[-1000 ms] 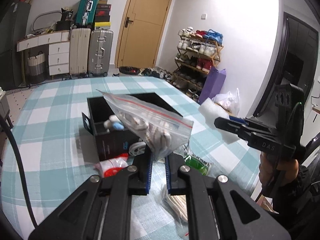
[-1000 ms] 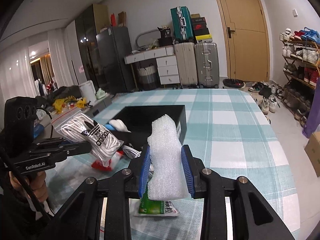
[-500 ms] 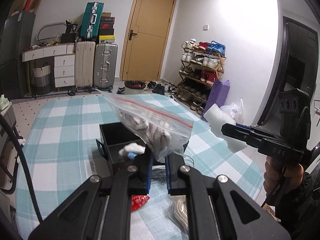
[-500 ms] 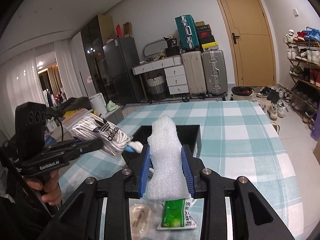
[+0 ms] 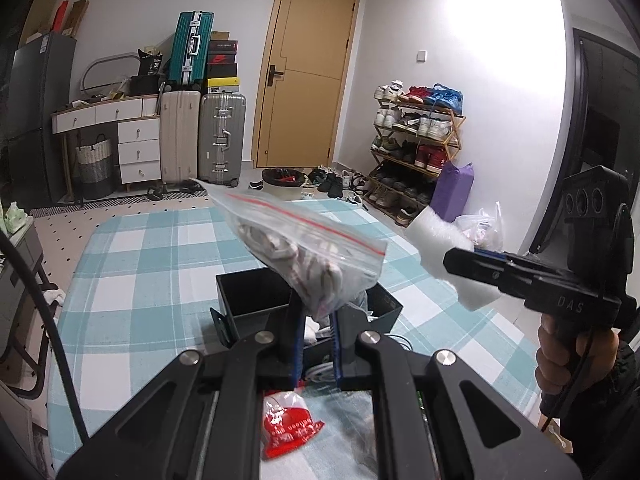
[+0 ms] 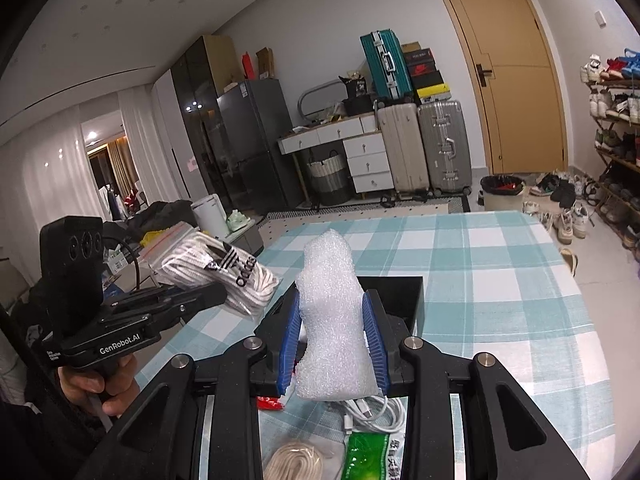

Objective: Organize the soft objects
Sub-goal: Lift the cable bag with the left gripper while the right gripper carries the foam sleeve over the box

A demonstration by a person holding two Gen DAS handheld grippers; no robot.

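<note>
Above the checked desk [image 5: 132, 272], the left gripper [image 5: 316, 344] clamps a bag of laces [image 5: 304, 252] and the right gripper [image 6: 332, 344] clamps foam wrap [image 6: 332, 320], both likely bound for the black box [image 6: 404, 300] below.

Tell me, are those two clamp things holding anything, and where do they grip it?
Left hand-held gripper pinches the zip bag of white laces by its bottom end. Right hand-held gripper squeezes the white foam piece around its lower half.

Checked table [image 6: 500, 264] with black box [image 6: 416, 292]

Yellow door [image 5: 308, 80], shoe rack [image 5: 416, 140], silver suitcase [image 6: 444, 146], teal suitcase [image 5: 190, 46], white drawers [image 6: 366, 162], checked tablecloth [image 6: 500, 280]
</note>
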